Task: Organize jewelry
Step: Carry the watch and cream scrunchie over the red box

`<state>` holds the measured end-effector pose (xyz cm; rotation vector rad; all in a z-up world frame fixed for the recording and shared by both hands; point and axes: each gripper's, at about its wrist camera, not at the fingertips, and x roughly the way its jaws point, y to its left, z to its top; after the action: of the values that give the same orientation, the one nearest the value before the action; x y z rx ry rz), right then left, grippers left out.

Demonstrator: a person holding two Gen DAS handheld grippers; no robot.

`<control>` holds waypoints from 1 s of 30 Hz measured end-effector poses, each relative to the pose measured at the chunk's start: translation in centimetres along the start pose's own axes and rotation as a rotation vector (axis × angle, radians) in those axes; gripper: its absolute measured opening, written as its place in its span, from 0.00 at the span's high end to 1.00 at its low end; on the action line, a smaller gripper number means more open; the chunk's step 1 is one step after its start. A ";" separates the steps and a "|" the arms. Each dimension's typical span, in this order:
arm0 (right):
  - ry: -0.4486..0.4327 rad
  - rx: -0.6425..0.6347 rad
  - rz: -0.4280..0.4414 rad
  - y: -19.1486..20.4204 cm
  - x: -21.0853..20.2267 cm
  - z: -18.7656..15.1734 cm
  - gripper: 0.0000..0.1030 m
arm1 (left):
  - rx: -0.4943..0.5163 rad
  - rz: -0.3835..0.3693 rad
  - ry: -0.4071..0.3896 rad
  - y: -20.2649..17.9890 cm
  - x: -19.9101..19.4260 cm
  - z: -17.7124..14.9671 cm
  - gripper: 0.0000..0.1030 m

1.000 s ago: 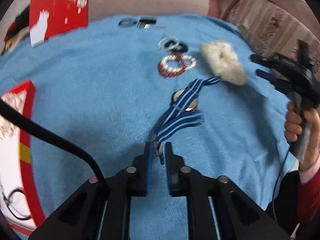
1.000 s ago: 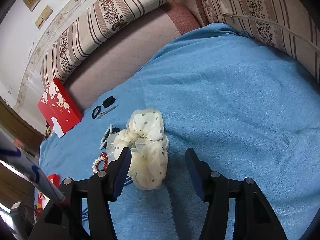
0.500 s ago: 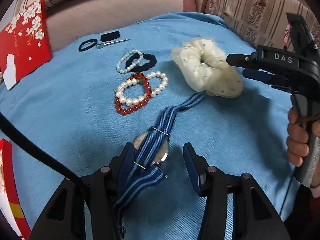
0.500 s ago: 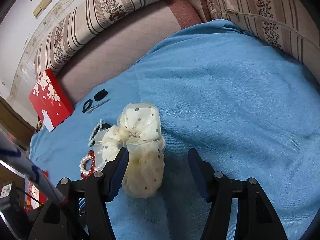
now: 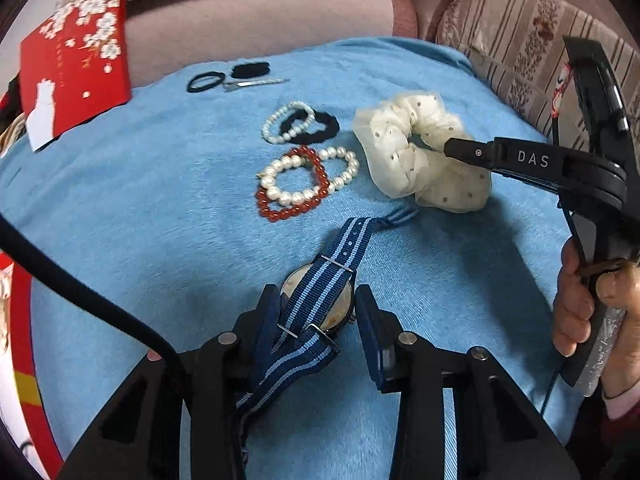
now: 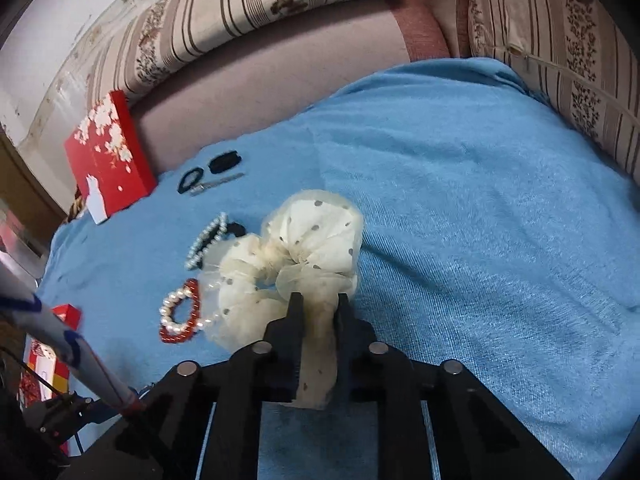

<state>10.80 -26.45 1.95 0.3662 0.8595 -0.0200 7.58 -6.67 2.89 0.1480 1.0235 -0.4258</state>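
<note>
Lay on a sky-blue towel [image 5: 140, 200]: a cream scrunchie [image 5: 404, 160] with dark dots, a watch [image 5: 320, 300] on a band striped navy and pale blue, a red bead bracelet [image 5: 288, 208], white pearl bracelets [image 5: 304, 180], black hair ties [image 5: 206, 80]. Behind, a red box [image 5: 76, 64] with white blossoms; cushions [image 6: 240, 4] striped beige and brown, floral. Black grippers.
</note>
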 end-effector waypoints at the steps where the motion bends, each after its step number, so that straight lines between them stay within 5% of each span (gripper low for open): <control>1: -0.009 0.000 0.007 0.2 -0.4 0.1 0.86 | -0.009 -0.006 -0.014 0.2 -0.8 -0.1 0.64; 14: -0.132 -0.086 0.105 5.5 -7.3 -0.8 0.88 | -0.179 0.040 -0.166 7.0 -10.0 -1.9 0.64; 30: -0.086 -0.250 0.193 16.5 -8.6 -5.4 0.88 | -0.457 0.133 -0.330 19.4 -19.5 -7.8 0.64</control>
<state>3.85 -10.30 10.18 0.2099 0.7288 0.2471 0.63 18.80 13.98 -0.2563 0.7567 -0.0822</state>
